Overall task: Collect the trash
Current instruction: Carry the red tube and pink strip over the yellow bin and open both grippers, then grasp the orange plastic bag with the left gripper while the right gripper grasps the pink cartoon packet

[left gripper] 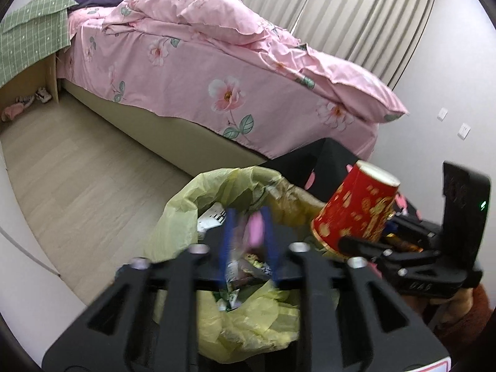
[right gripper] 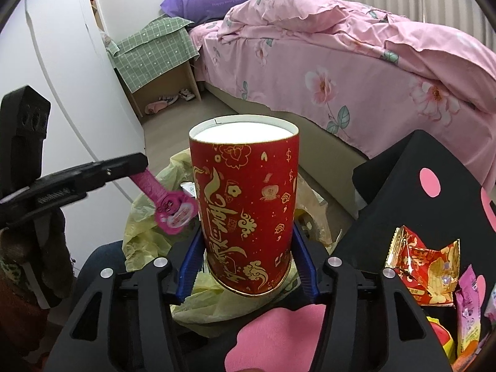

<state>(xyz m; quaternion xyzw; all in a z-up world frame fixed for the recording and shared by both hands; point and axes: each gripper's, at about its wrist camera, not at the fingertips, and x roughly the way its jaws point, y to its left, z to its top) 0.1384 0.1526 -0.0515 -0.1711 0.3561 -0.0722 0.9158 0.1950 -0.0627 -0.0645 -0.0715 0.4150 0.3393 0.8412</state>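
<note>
Two tools over the yellow-lined bin [left gripper: 186,210] — right tool [right gripper: 246,266] grips an inverted red paper cup [right gripper: 245,204], axis upright; left tool [left gripper: 246,241], part-open, releasing a pink wrapper [right gripper: 173,207].

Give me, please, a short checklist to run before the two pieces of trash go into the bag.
1. Mouth of the yellow bag open: ok.
2. pink strap above the bag: ok.
3. Jaws of the left gripper apart: ok.
4. red cup wholly above the bag: cannot tell.
5. Jaws of the right gripper pressing on the cup: cannot tell.
</note>
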